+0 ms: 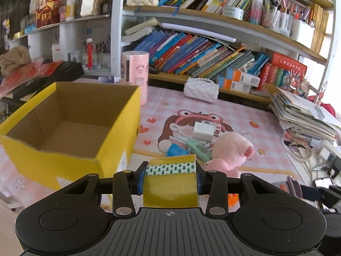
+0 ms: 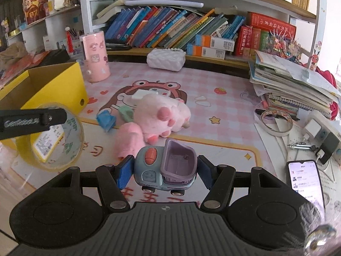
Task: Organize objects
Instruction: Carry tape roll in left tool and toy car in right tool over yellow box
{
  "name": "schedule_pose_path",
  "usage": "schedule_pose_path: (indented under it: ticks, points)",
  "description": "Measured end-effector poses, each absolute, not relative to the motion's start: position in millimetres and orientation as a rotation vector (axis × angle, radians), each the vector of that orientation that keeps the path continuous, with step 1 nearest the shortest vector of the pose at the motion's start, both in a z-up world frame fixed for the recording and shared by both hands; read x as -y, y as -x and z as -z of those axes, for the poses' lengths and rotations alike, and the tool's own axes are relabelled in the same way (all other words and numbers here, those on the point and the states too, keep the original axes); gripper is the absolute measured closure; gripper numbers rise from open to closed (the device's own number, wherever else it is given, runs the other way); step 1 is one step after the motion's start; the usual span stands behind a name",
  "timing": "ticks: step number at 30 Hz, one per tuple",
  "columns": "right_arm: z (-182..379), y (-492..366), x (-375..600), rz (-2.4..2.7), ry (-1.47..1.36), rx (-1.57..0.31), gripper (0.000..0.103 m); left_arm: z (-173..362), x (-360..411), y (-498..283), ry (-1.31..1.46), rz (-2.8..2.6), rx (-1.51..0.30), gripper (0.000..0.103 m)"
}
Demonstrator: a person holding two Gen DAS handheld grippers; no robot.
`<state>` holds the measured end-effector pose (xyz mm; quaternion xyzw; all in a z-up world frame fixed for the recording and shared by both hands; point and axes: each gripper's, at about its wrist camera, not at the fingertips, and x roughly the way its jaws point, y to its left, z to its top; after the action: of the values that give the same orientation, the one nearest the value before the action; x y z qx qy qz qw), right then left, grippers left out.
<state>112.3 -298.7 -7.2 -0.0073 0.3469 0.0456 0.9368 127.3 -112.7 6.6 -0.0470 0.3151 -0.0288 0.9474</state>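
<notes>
Tilted downward above the pink cartoon-print desk [image 1: 266, 115], the left tongs [image 1: 169, 176] clamp a yellow roll of adhesive tape [image 1: 170, 183] right of the open yellow cardboard box [image 1: 70, 166], while the right tongs [image 2: 165, 171] bracket a blue-and-purple plastic toy truck [image 2: 166, 168], contact unclear.

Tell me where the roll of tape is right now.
The roll of tape is clamped in the left gripper, low centre in the left wrist view, just right of the yellow box and short of the pink plush.

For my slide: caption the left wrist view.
Left claw shut on tape roll beside yellow box.
</notes>
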Motion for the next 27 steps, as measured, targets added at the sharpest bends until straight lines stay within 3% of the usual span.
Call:
schedule_pose_path:
  ticks: [27]
  points:
    - [8, -10, 98, -0.211, 0.024, -0.747, 0.042, 3, -75, -2, 0.149, -0.002, -0.713, 0.064]
